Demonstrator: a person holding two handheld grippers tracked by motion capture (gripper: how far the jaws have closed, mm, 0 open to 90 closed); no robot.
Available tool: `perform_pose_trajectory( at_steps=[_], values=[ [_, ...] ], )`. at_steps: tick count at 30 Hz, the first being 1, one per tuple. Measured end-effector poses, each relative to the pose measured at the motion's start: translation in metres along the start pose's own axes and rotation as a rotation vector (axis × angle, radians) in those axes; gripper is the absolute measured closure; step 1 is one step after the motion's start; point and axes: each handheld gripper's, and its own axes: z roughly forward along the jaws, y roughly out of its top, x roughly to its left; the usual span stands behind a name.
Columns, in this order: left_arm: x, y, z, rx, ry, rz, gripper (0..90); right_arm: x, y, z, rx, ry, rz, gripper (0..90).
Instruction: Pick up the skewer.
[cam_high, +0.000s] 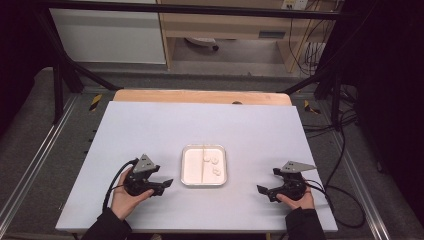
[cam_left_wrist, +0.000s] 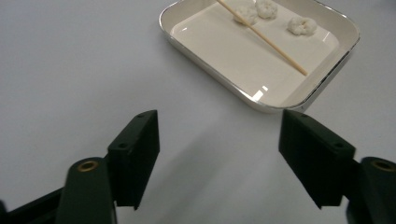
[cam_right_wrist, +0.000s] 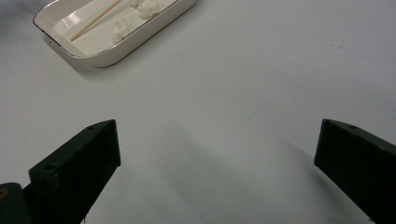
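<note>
A shallow white tray sits mid-table with a thin wooden skewer lying lengthwise in it. Three small white lumps rest to the skewer's right. My left gripper lies left of the tray, pointing at it, open and holding nothing. The left gripper view has the tray, skewer and lumps beyond the left gripper. My right gripper rests right of the tray, open and holding nothing. Its own view puts the tray far off at top left of the right gripper.
A white sheet covers the table, with a wooden edge at the far side. Black frame bars and cables run along the right. A cabinet and cart stand beyond the table.
</note>
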Motion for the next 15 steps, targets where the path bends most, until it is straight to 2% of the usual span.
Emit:
perform_pose_trajectory(
  at_steps=[4, 9, 15],
  values=[
    [-0.007, 0.009, 0.005, -0.005, -0.006, 0.01, 40.5, 0.0, 0.0, 0.0, 0.004, 0.0, 0.0, 0.7],
    [-0.015, 0.019, 0.012, 0.008, -0.026, 0.017, 50.5, 0.0, 0.0, 0.0, 0.005, 0.001, 0.0, 0.8],
    [-0.023, 0.03, 0.023, 0.03, -0.026, 0.035, 62.5, 0.0, 0.0, 0.001, 0.003, 0.0, -0.003, 0.8]
  ],
)
